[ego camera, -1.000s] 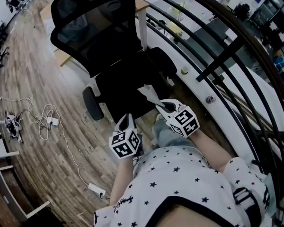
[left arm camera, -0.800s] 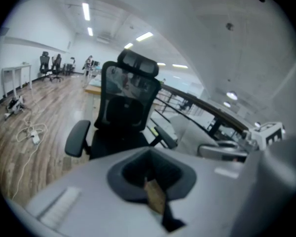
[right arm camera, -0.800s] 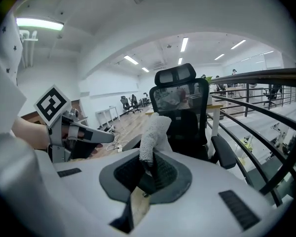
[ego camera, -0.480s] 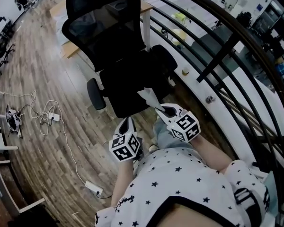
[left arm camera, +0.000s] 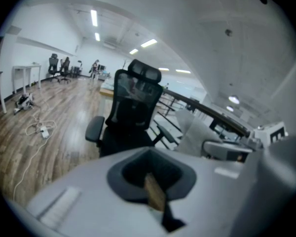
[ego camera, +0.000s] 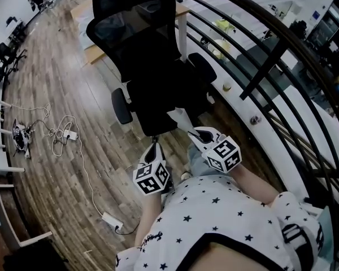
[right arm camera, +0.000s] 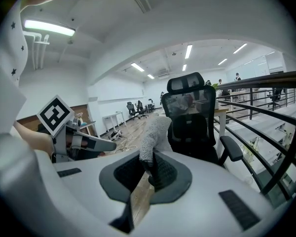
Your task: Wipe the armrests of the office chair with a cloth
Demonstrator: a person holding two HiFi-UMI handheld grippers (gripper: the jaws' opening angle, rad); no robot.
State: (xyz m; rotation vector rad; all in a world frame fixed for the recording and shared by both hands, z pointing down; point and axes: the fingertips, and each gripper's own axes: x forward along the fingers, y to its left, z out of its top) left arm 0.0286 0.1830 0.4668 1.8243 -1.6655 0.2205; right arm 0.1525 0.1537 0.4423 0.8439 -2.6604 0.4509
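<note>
A black mesh office chair [ego camera: 152,55] stands on the wood floor ahead of me, facing me. Its left armrest [ego camera: 121,106] and right armrest [ego camera: 202,66] are both bare. My right gripper [ego camera: 195,132] is shut on a pale grey cloth [ego camera: 179,117], which sticks up from the jaws over the seat's front edge, short of either armrest. In the right gripper view the cloth [right arm camera: 155,132] rises from my right gripper [right arm camera: 149,169]. My left gripper [ego camera: 153,147] hangs below the seat front, shut and empty. The left gripper view shows my left gripper [left arm camera: 150,174] pointing at the chair [left arm camera: 130,117].
A black metal railing [ego camera: 271,66] curves close along the chair's right side. White cables [ego camera: 62,137] and a power strip [ego camera: 110,222] lie on the floor at left. A wooden desk [ego camera: 96,52] stands behind the chair.
The chair sits a little further right and higher in the head view, so my view has shifted. Both grippers keep their place in front of me, and the cloth stays in the right one.
</note>
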